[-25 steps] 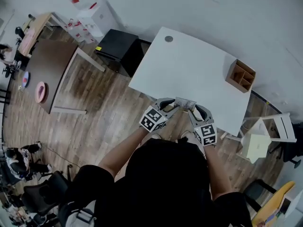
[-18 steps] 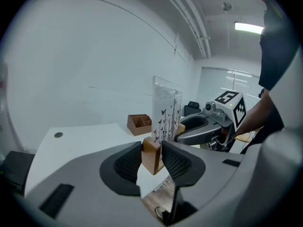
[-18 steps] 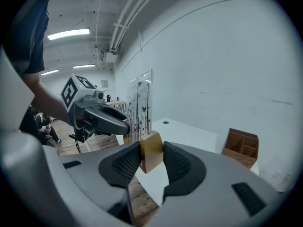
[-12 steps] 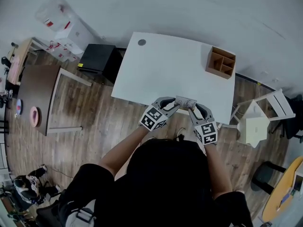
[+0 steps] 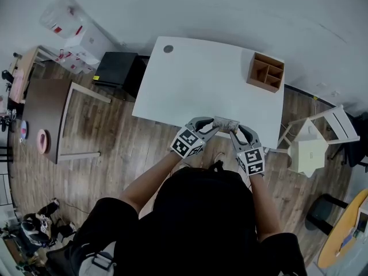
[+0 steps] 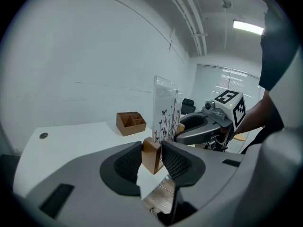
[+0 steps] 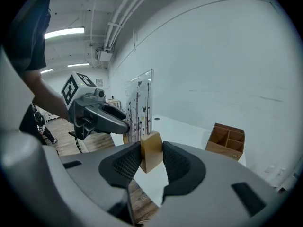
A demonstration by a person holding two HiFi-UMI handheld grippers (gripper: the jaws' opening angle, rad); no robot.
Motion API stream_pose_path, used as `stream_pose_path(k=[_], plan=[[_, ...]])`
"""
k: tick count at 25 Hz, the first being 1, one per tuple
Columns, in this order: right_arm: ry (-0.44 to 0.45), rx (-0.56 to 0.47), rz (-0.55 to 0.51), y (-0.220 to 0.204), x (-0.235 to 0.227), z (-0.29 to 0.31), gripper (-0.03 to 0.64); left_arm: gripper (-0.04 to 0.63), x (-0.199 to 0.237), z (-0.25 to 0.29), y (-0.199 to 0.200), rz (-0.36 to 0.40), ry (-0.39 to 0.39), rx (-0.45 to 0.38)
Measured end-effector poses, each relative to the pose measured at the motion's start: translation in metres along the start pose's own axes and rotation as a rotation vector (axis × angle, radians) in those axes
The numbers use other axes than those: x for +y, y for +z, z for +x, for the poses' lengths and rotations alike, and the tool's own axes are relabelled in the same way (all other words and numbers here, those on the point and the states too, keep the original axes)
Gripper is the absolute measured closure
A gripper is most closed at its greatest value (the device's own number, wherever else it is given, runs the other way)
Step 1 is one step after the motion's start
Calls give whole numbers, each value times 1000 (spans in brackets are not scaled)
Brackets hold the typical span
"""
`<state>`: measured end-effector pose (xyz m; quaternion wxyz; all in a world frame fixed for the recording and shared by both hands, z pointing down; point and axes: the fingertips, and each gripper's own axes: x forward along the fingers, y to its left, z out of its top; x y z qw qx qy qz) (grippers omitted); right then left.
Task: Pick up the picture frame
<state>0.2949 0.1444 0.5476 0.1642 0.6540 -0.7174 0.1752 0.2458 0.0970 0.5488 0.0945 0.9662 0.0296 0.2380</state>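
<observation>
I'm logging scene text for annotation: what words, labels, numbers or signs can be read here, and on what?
No legible text anywhere.
The storage boxes: red labels, too small to read.
The picture frame: butterfly print only, no words.
The marker cubes: black-and-white patterns, no letters.

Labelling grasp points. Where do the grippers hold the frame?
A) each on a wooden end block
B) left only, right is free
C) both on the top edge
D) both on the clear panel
A: the left gripper and the right gripper each clamp a wooden block at one end of the frame.
</observation>
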Motion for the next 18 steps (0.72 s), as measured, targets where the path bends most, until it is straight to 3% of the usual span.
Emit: stream_pose_path(k=[18], plan=[[3,15,-5,-6,1,6,469,457,3,3,-10,-21,-5,9]])
